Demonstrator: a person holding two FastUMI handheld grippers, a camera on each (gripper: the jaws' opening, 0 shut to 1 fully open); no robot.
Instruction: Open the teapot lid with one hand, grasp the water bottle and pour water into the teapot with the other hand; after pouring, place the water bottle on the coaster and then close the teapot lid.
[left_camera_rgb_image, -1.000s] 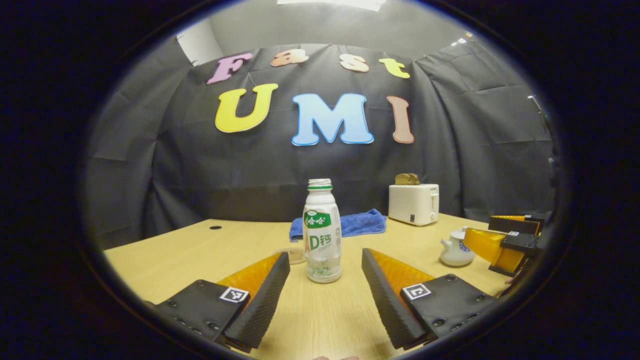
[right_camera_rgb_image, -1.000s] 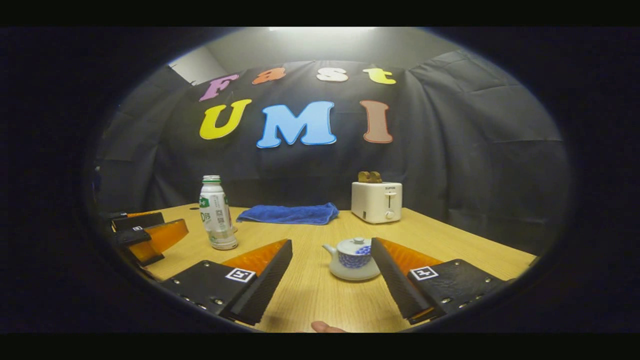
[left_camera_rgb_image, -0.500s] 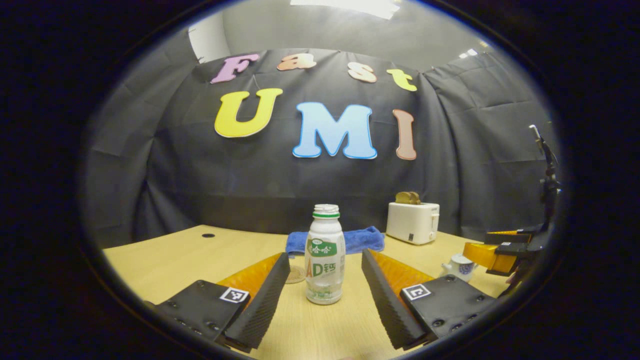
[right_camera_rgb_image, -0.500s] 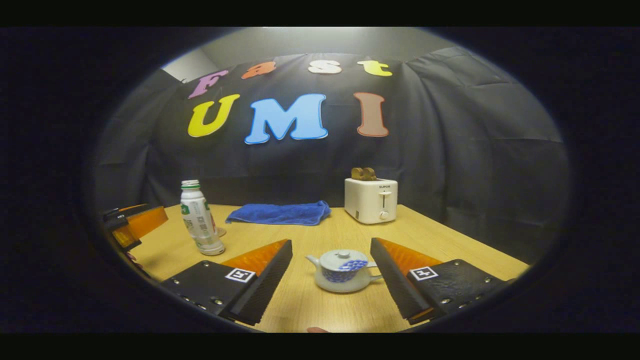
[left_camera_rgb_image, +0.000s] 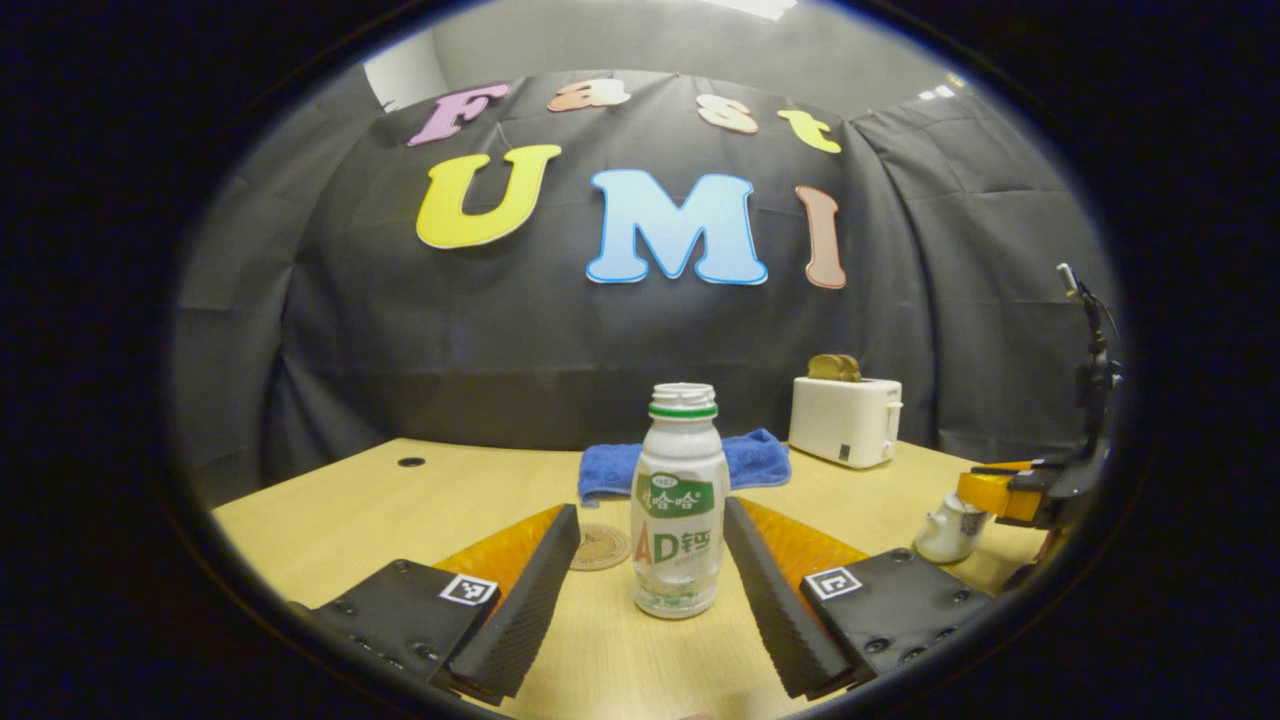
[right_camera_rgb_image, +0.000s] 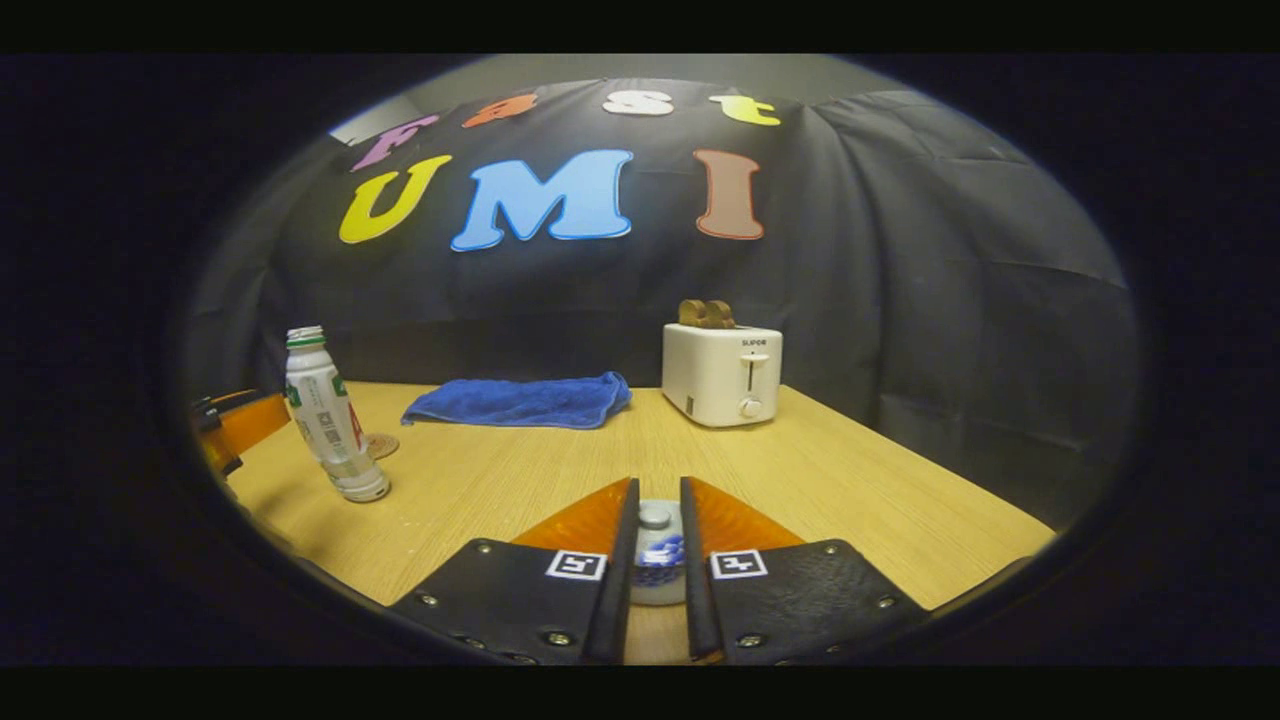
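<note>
Item: right gripper (right_camera_rgb_image: 655, 545), low centre of the right gripper view, fingers drawn narrow about the teapot (right_camera_rgb_image: 657, 572) lid knob, contact unclear; left gripper (left_camera_rgb_image: 650, 590) spread wide around the uncapped water bottle (left_camera_rgb_image: 679, 500) at frame centre; risks: knob slipping, bottle tipping if nudged.

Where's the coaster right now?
In the left gripper view the coaster lies flat on the table, just behind-left of the water bottle and in front of the blue towel.
</note>
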